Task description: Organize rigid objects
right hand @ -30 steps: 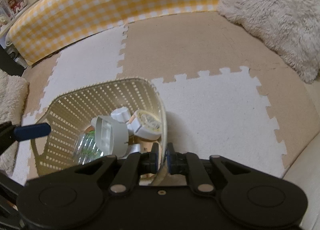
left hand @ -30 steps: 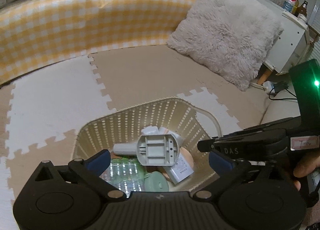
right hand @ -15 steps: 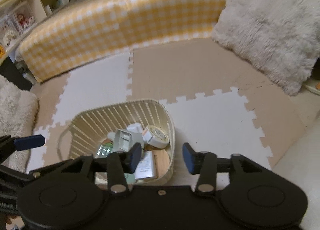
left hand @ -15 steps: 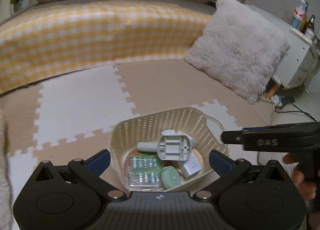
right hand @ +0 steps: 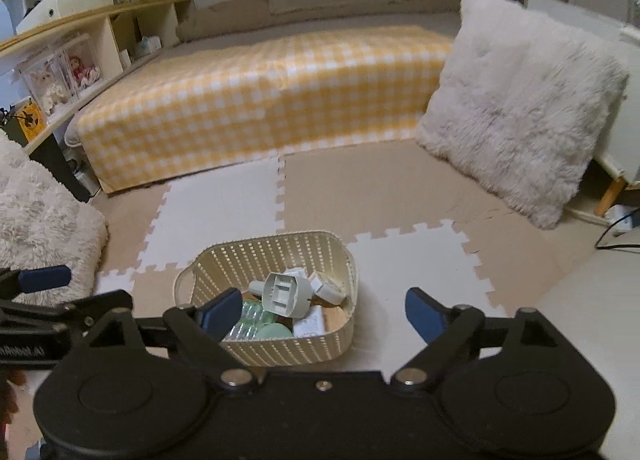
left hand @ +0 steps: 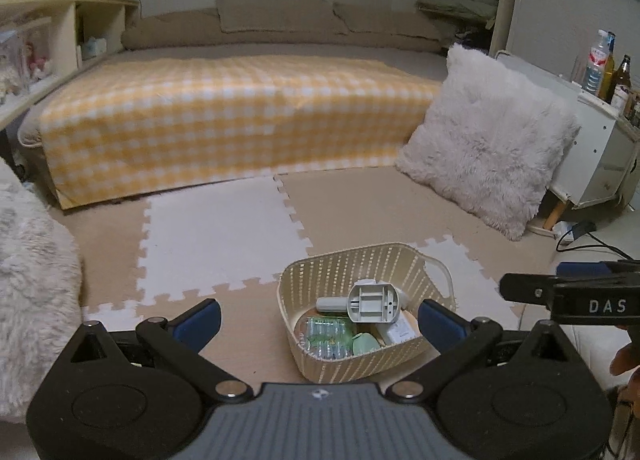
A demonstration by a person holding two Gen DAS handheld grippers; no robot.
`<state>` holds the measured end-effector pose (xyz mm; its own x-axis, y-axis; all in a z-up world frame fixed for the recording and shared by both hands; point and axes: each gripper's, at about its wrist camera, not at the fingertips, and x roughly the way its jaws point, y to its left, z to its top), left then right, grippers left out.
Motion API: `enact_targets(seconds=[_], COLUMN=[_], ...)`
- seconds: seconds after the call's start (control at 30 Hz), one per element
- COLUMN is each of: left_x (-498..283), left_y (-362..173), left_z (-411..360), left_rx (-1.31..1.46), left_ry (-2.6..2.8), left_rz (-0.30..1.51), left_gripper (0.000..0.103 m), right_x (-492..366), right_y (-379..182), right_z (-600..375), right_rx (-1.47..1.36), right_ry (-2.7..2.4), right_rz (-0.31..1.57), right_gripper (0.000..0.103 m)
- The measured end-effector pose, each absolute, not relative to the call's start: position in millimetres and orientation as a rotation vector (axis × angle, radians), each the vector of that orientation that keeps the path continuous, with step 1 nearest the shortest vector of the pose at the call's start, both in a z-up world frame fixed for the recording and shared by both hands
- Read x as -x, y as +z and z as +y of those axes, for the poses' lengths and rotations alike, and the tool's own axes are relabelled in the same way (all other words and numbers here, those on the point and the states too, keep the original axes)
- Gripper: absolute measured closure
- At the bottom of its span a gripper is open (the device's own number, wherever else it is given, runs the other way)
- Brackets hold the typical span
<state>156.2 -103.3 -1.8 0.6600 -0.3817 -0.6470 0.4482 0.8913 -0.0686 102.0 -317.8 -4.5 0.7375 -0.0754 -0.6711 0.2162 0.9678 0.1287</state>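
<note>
Left hand-held gripper (left hand: 319,319) spread wide, empty, right hand-held gripper (right hand: 323,311) just opened, empty, above basket (right hand: 280,348)

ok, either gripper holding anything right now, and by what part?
Nothing. The left gripper and right gripper are both open and empty, above the basket; the right's fingers have just been opening.

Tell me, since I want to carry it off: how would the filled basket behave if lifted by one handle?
The basket would probably tilt, since its contents are piled unevenly. The grey plastic part lying loose on top could slide. The slotted walls may flex somewhat.
</note>
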Motion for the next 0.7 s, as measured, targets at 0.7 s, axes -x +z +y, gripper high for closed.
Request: enact_targets(seconds=[0.7], left_x=[-92.8], left_y=[-0.2], left_z=[-65.3], left_rx=[-0.114], left_ry=[-0.384], left_rz=[0.591], left_gripper=[0.0], right_x=[-25.5], right_y=[3.5], right_z=[-281.3], right_rx=[-0.05], right_ry=[-0.169], right_rz=[0.549], right_gripper=[0.0])
